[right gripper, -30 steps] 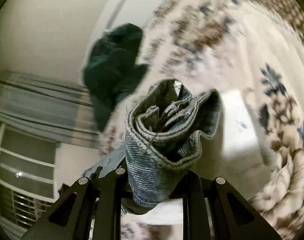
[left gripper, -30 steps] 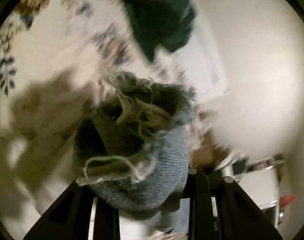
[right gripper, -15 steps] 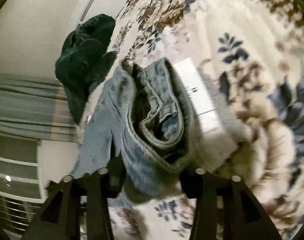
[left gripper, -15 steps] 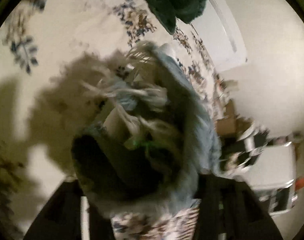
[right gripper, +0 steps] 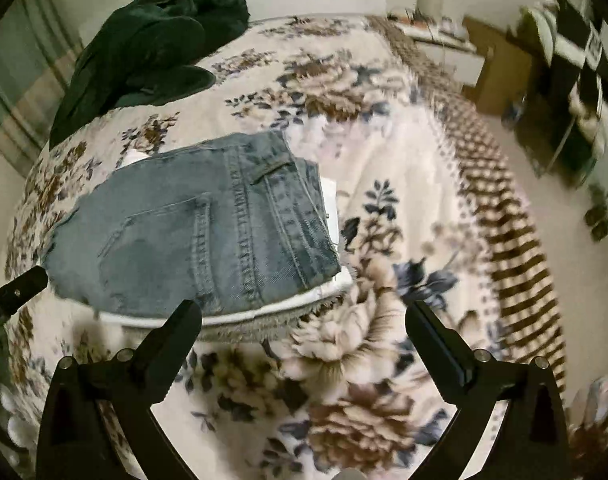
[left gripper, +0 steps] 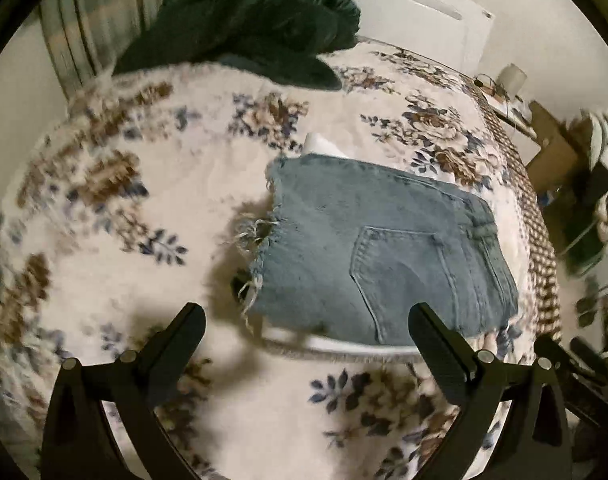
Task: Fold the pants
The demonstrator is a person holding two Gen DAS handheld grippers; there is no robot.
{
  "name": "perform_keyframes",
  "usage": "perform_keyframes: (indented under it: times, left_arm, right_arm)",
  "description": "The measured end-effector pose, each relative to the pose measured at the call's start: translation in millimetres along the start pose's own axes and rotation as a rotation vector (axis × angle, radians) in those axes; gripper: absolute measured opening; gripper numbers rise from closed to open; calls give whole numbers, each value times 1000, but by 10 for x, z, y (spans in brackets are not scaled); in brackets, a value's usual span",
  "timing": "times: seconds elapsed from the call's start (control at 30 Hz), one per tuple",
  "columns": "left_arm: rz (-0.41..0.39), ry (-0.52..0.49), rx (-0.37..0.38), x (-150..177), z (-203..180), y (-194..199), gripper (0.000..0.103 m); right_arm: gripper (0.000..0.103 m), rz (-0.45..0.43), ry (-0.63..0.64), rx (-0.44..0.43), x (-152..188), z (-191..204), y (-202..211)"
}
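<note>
Folded light-blue denim shorts [left gripper: 376,248] with a frayed hem lie flat on a white board [left gripper: 356,346] on the floral bed cover, back pocket up. They also show in the right wrist view [right gripper: 208,224]. My left gripper [left gripper: 306,320] is open and empty, just above the near edge of the shorts. My right gripper [right gripper: 304,318] is open and empty, near the waistband corner and the board's near edge [right gripper: 264,312]. A dark part of the left gripper [right gripper: 16,290] shows at the left edge of the right wrist view.
A dark green garment [left gripper: 248,24] [right gripper: 152,48] lies heaped at the far side of the bed. The floral blanket [right gripper: 384,360] covers the bed. Beyond the bed's right edge stand a cardboard box [right gripper: 500,76] and cluttered furniture [right gripper: 572,64].
Both grippers let go of the denim bunches they held. The shorts now lie flat and folded on the board, and both grippers stand open above them.
</note>
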State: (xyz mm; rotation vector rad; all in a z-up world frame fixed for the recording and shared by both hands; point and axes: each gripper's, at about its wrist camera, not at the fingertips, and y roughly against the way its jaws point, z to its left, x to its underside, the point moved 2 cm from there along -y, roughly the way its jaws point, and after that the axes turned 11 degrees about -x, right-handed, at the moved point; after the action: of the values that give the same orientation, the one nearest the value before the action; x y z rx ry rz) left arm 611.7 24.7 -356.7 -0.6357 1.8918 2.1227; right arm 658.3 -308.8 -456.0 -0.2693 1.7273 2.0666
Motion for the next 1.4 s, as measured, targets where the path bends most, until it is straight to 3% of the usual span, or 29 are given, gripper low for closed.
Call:
perform_keyframes:
  times: [0.17,0.37,0.77,1.07,1.4]
  left_arm:
    - [-52,-14,-20,59,-14,571,103]
    - [-150,-20,-51,209,-8,1519,103]
    - [-313,16,-78,789,161,3252,103]
    - [-337,25,-47,1128,377,3904,103]
    - [-381,-34,-33,1341,492,4189,103]
  right_arm:
    - [103,-71,43,21,80,144,728]
    - [103,-143,77,4,303,319,1771]
    - [103,-315,186,-51,915,628,3856]
    - [103,-382,204,-71,1414,842,4958]
    - [103,-421,202,-73,1805,1121,5479]
